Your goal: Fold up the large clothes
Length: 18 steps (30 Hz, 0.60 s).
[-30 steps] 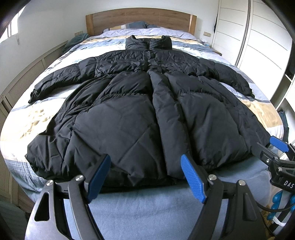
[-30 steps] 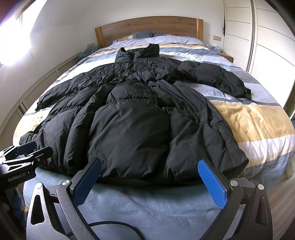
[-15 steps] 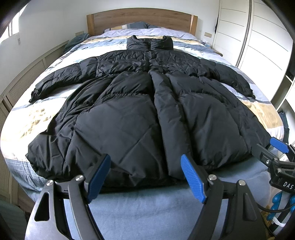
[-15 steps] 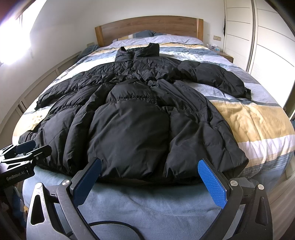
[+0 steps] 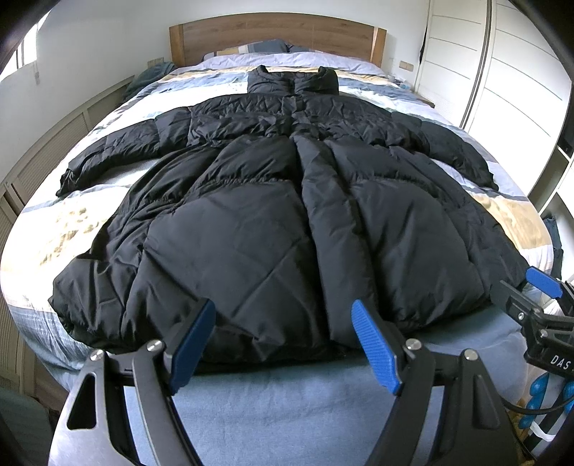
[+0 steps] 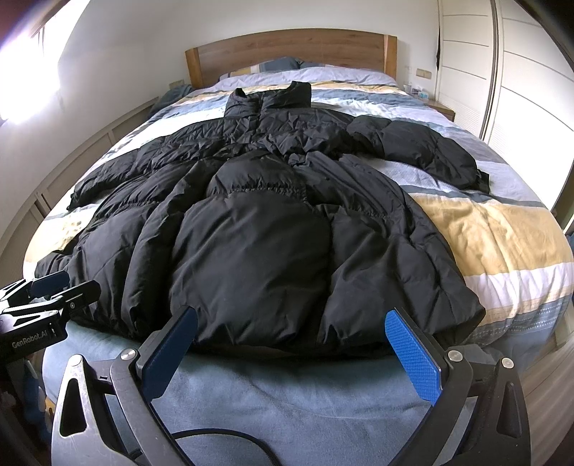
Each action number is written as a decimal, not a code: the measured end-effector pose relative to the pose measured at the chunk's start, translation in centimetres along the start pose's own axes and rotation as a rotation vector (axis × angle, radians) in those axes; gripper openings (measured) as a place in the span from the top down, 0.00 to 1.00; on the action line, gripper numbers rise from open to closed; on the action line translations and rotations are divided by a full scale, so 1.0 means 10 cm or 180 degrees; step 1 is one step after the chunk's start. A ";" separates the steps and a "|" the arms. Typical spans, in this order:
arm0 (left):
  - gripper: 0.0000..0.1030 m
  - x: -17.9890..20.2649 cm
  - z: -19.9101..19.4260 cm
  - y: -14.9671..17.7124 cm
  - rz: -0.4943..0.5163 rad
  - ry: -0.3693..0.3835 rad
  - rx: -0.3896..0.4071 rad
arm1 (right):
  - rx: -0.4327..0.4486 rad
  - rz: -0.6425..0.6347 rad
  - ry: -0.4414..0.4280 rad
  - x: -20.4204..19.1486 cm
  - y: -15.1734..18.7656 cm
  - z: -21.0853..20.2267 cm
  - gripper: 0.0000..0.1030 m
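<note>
Your left tool (image 5: 283,344) stands wide apart, its blue pads (image 5: 192,344) empty and poised above the near hem of the coat (image 5: 272,222) without touching it. Your right tool (image 6: 290,353) is spread just as wide with nothing between its pads (image 6: 412,358); it too hangs over the hem, at the foot of the bed (image 6: 502,229).

The long black puffer coat lies front up and flat along the bed, collar (image 5: 292,80) toward the wooden headboard (image 5: 276,34) and the broad hem nearest you. Both sleeves are spread out to the sides: one sleeve (image 5: 111,150) runs out to the left across the striped duvet, the other sleeve (image 6: 427,150) lies angled out to the right. The front closure runs down the middle of the coat.

A blue blanket (image 5: 287,405) covers the foot of the bed, and the coat's hem rests just at its far edge. In the left wrist view you see the right tool at the right border, beside the coat's right hem corner; in the right wrist view the left tool shows at the left border, near the left hem corner. White wardrobe doors (image 6: 531,93) stand to the right of the bed.
</note>
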<state>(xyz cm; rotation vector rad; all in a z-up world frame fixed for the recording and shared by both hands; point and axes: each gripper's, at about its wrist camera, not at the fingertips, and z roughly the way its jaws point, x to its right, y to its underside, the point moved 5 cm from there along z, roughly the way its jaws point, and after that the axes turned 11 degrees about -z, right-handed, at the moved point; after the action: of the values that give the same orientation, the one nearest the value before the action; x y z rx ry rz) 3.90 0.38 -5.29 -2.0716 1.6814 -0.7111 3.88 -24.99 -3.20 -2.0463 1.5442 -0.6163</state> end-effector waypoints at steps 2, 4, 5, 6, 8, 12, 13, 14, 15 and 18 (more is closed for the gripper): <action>0.25 0.00 0.00 0.00 0.0002 -0.0001 0.0000 | -0.0005 -0.0008 -0.0002 0.00 0.01 0.00 0.00; 0.25 0.00 0.00 0.00 0.0002 -0.0002 0.0000 | -0.0011 -0.0020 -0.0003 0.00 0.01 0.00 0.00; 0.25 0.00 0.00 0.00 0.0000 -0.0001 0.0001 | -0.0015 -0.0028 -0.0005 -0.01 0.02 0.01 0.00; 0.25 0.00 0.00 0.00 -0.0001 -0.0001 -0.0001 | -0.0025 -0.0039 -0.0004 -0.02 0.01 0.03 0.00; 0.25 0.00 0.01 0.01 0.0001 0.0003 -0.0009 | -0.0038 -0.0050 -0.0008 -0.03 0.02 0.03 0.00; 0.25 -0.03 0.04 0.01 0.0008 0.0011 -0.0035 | -0.0054 -0.0062 -0.0007 -0.04 0.01 0.04 0.00; 0.25 -0.03 0.05 0.02 0.0009 0.0013 -0.0041 | -0.0058 -0.0066 -0.0007 -0.05 0.01 0.05 0.00; 0.25 -0.03 0.05 0.01 0.0009 0.0014 -0.0048 | -0.0063 -0.0072 -0.0007 -0.05 0.00 0.05 0.00; 0.25 -0.03 0.06 0.01 0.0008 0.0018 -0.0056 | -0.0064 -0.0071 -0.0007 -0.05 0.00 0.05 0.00; 0.25 -0.04 0.07 0.00 0.0006 0.0021 -0.0075 | -0.0072 -0.0084 -0.0009 -0.06 0.00 0.05 0.00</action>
<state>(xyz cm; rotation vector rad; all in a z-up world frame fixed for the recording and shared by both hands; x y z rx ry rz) 4.20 0.73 -5.89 -2.0855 1.7033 -0.7014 4.04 -24.32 -3.62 -2.0864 1.5315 -0.6084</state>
